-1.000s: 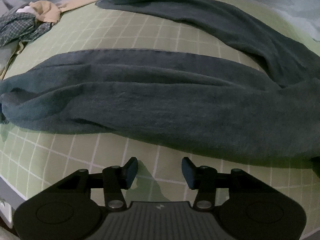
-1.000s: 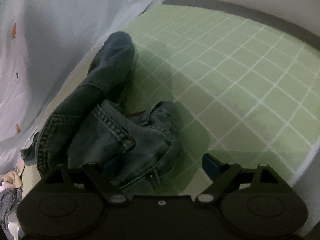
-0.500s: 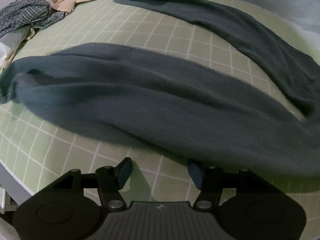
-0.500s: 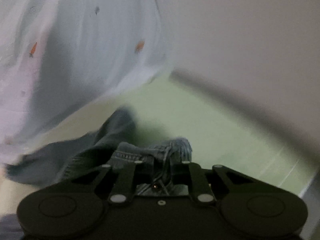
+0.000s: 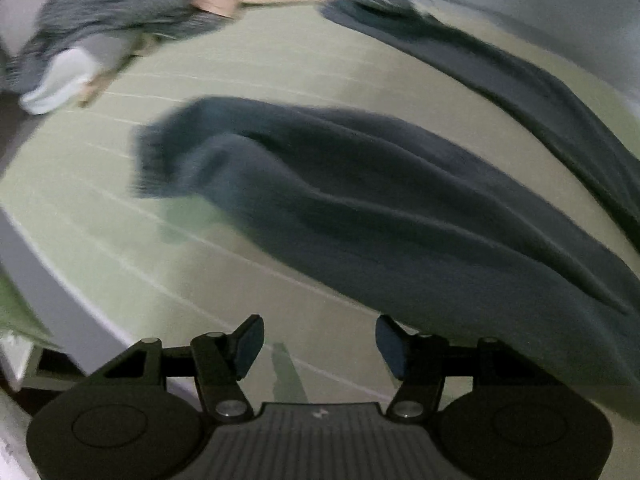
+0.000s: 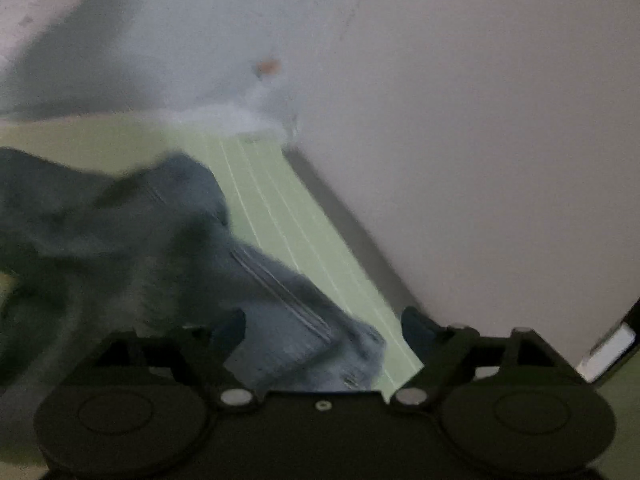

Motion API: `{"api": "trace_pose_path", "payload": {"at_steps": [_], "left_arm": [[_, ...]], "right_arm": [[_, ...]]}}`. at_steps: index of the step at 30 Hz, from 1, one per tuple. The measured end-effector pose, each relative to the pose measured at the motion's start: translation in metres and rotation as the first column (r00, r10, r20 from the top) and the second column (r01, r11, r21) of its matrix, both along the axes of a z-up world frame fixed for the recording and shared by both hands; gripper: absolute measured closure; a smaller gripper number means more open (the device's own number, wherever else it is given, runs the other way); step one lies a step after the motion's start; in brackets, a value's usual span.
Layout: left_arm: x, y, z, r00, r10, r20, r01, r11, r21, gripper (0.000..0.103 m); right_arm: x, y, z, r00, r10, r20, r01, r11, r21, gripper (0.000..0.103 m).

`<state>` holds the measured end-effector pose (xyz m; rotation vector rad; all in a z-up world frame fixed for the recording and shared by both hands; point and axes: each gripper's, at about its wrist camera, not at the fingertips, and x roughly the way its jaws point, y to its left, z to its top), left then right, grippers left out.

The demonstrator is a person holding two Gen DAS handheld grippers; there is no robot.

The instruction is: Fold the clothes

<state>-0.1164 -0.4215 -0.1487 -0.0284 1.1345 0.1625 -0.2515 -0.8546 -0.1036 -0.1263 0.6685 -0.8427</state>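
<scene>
Two grippers, both spread, nothing pinched. Left gripper (image 5: 319,346): jaws apart over bare green sheet (image 5: 120,240); dark trouser leg (image 5: 360,208) lies just ahead, long axis running upper left to lower right. Right gripper (image 6: 323,330): jaws have just been opening; jeans waistband (image 6: 288,320) sits loose between them, nearer this hand.

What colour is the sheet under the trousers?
Light green with thin white grid lines; the sheet shows best in the left wrist view.
</scene>
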Motion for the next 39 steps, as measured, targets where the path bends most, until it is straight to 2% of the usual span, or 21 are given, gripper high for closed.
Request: {"api": "trace_pose_path", "payload": {"at_steps": [1,4,9,12,16,24,28,31,36,39], "left_arm": [[0.0,0.009,0.003,1.0,0.016,0.01,-0.016,1.0,0.012,0.04],[0.007,0.037,0.009,0.999,0.044,0.028,-0.045,0.998,0.035,0.04],[0.027,0.07,0.015,0.998,0.045,0.031,-0.046,0.999,0.029,0.04],[0.042,0.092,0.016,0.999,0.019,0.034,-0.02,1.0,0.012,0.04],[0.062,0.109,0.016,0.999,-0.04,0.028,0.04,0.999,-0.007,0.04],[0.095,0.136,0.004,0.986,-0.167,0.01,0.168,0.981,-0.095,0.04],[0.11,0.139,-0.003,0.962,-0.275,0.008,0.274,0.955,-0.116,0.04],[0.117,0.141,-0.005,0.944,-0.329,0.009,0.327,0.936,-0.128,0.042],[0.12,0.143,-0.01,0.922,-0.386,-0.002,0.381,0.911,-0.156,0.05],[0.121,0.145,-0.012,0.911,-0.412,-0.005,0.405,0.9,-0.162,0.053]], "right_arm": [[0.008,0.015,0.006,0.999,0.03,0.021,-0.03,0.999,-0.016,0.007],[0.035,0.057,0.017,0.988,0.146,0.05,-0.144,0.989,-0.027,0.006],[0.075,0.125,0.019,0.956,0.292,0.023,-0.292,0.956,0.032,0.005],[0.096,0.161,0.009,0.939,0.344,-0.003,-0.343,0.936,0.082,0.005],[0.12,0.201,-0.005,0.929,0.369,-0.04,-0.36,0.922,0.142,0.005],[0.147,0.275,-0.016,0.932,0.354,-0.071,-0.338,0.925,0.176,0.005],[0.149,0.297,-0.021,0.949,0.309,-0.061,-0.291,0.934,0.209,0.005],[0.152,0.305,-0.028,0.96,0.277,-0.05,-0.253,0.927,0.276,0.005],[0.157,0.304,-0.041,0.98,0.2,-0.002,-0.178,0.875,0.451,0.005],[0.162,0.299,-0.05,0.994,0.112,0.011,-0.1,0.841,0.532,0.005]]}}
